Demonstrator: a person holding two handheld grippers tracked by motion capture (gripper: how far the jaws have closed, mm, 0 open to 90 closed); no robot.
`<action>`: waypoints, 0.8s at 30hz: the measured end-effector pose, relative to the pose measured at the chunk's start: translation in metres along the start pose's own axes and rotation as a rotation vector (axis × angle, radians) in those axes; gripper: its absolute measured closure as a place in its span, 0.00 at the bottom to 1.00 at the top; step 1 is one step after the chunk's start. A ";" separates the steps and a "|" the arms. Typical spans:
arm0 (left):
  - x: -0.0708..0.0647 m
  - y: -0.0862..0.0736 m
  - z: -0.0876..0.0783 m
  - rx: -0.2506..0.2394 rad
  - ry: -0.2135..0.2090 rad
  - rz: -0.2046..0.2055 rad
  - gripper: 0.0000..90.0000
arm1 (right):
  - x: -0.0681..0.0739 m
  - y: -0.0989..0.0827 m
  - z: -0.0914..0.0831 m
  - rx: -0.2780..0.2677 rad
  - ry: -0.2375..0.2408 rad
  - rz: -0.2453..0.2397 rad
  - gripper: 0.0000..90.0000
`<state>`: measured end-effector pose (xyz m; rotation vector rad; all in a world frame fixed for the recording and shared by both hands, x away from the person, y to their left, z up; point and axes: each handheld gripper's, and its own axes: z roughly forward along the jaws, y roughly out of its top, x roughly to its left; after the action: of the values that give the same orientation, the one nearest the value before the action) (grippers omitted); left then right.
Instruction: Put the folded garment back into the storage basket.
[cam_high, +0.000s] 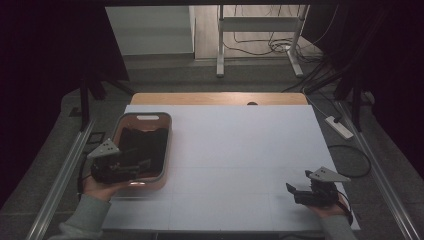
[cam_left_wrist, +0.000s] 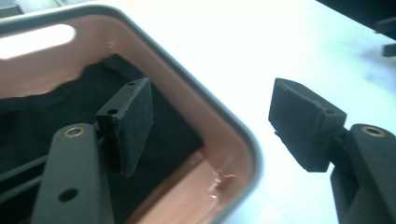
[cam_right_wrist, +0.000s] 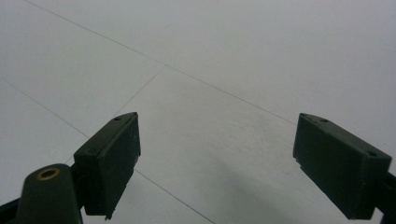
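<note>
A: Where does the left hand-held gripper (cam_high: 142, 164) sit?

B: At about eight o'clock on the white counter (cam_high: 240, 150), reaching over the near edge of the pink basin (cam_high: 167, 145). In the left gripper view its jaws stand wide apart with nothing between the pads (cam_left_wrist: 133, 123); one pad hangs over the inside of the basin, the other over the bare counter, so they straddle the grey rim.

A: And what lies in the basin?

B: A dark cloth (cam_high: 145, 145), crumpled across the bottom. The left gripper's pads do not press on it.

A: Where is the basin itself?

B: Around nine o'clock on the counter, near the left edge, with a handle slot in its far wall.

A: The right hand-held gripper (cam_high: 294, 190)?

B: At about four o'clock, well apart from the basin, held in a hand just above the counter. Its jaws gape wide and hold nothing; between them is plain white surface.
</note>
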<state>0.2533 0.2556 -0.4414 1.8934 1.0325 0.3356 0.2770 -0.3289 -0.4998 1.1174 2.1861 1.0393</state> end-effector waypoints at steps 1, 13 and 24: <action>-0.005 -0.003 0.002 0.002 -0.022 0.002 0.34 | 0.000 0.000 0.000 -0.003 -0.001 0.002 0.17; -0.023 -0.021 0.016 0.016 -0.079 -0.002 0.32 | 0.002 0.000 -0.002 -0.004 -0.006 -0.011 0.17; -0.027 -0.028 0.016 0.014 -0.083 0.008 0.32 | 0.003 0.003 -0.003 -0.023 0.007 -0.018 0.17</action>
<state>0.2317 0.2312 -0.4681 1.9085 0.9746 0.2532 0.2748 -0.3262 -0.4958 1.0831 2.1804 1.0600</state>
